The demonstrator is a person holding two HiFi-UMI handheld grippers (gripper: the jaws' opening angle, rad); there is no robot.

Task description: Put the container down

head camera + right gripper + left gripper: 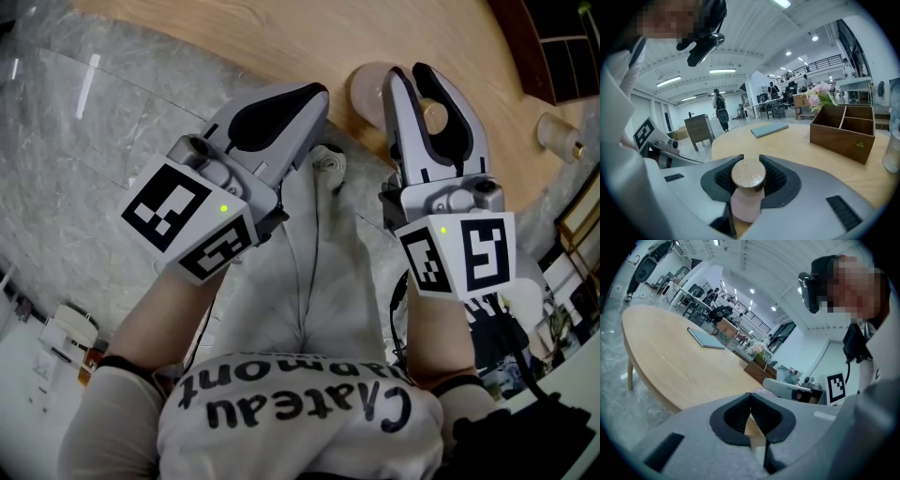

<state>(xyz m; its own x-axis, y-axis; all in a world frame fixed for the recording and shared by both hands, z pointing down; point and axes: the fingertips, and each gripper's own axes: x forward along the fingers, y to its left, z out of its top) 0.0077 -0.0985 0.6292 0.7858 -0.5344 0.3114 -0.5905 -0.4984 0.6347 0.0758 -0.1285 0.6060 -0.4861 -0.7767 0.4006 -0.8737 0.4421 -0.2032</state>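
Between the jaws of the right gripper (750,159): pink container (746,206), clamped just under its wooden lid (748,174). The lid faces up and the body hangs below the pads, long axis roughly upright. The wooden surface (797,136) lies below and ahead; contact with it can't be told. Judged next move: lower straight down, keeping the container upright. Left gripper (750,399) is alongside, jaws together, empty.

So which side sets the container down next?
Right: the right hand-held gripper clamps the pink, wooden-lidded container over the light wooden table; the left hand-held gripper is shut, empty.
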